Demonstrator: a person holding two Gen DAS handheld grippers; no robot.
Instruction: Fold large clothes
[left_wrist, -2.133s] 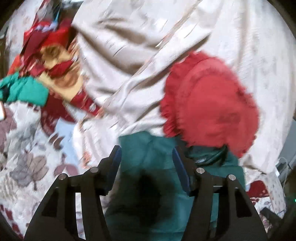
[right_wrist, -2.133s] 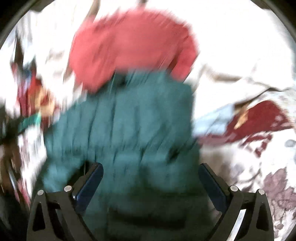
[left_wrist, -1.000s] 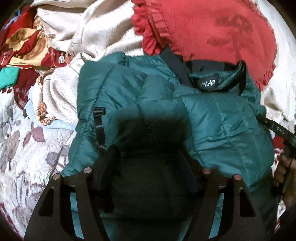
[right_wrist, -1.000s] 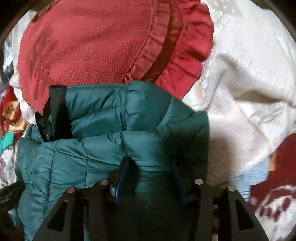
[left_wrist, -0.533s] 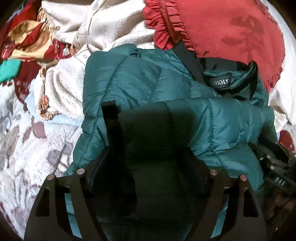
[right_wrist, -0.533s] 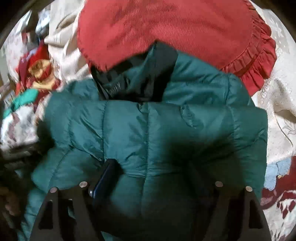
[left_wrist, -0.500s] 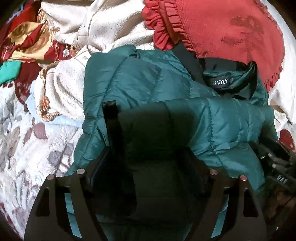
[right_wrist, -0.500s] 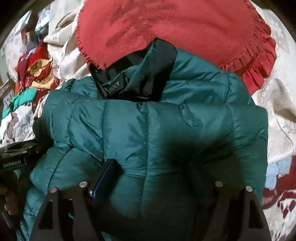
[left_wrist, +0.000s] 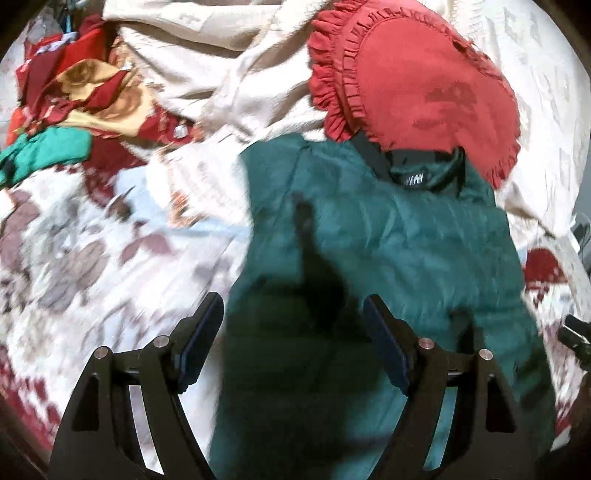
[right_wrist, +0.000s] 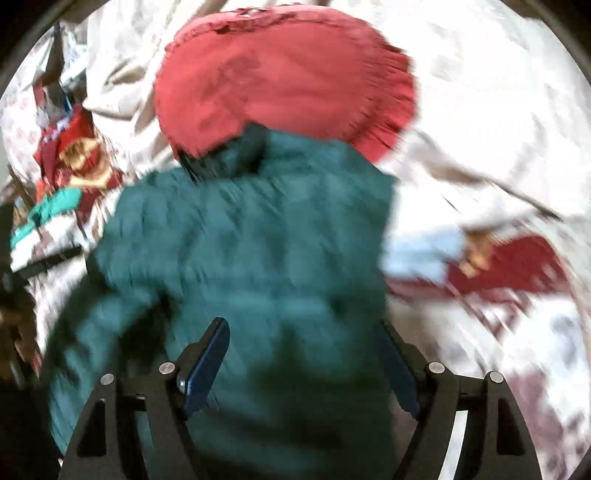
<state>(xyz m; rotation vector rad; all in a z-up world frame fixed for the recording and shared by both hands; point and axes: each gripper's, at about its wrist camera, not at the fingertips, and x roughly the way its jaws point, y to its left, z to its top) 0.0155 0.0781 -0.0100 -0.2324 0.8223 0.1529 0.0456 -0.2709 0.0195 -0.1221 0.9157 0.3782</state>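
Note:
A dark green quilted jacket (left_wrist: 388, 251) lies folded on the bed, its black collar with a label (left_wrist: 415, 180) at the far end under a red frilled cushion (left_wrist: 417, 85). My left gripper (left_wrist: 293, 319) is open above the jacket's near left part, holding nothing. In the right wrist view the same jacket (right_wrist: 258, 251) fills the middle, blurred. My right gripper (right_wrist: 304, 339) is open above its near end and empty. The red cushion (right_wrist: 284, 77) lies beyond it.
A cream blanket (left_wrist: 207, 70) lies crumpled at the back. A heap of red, gold and teal clothes (left_wrist: 74, 110) is at the far left. The bedsheet (left_wrist: 74, 251) has a white and maroon floral print. The other gripper's tip (left_wrist: 576, 336) shows at the right edge.
Both grippers have opened, let go of the jacket and pulled back and up from it. The jacket now lies flat below the cushion. Both views are blurred by motion.

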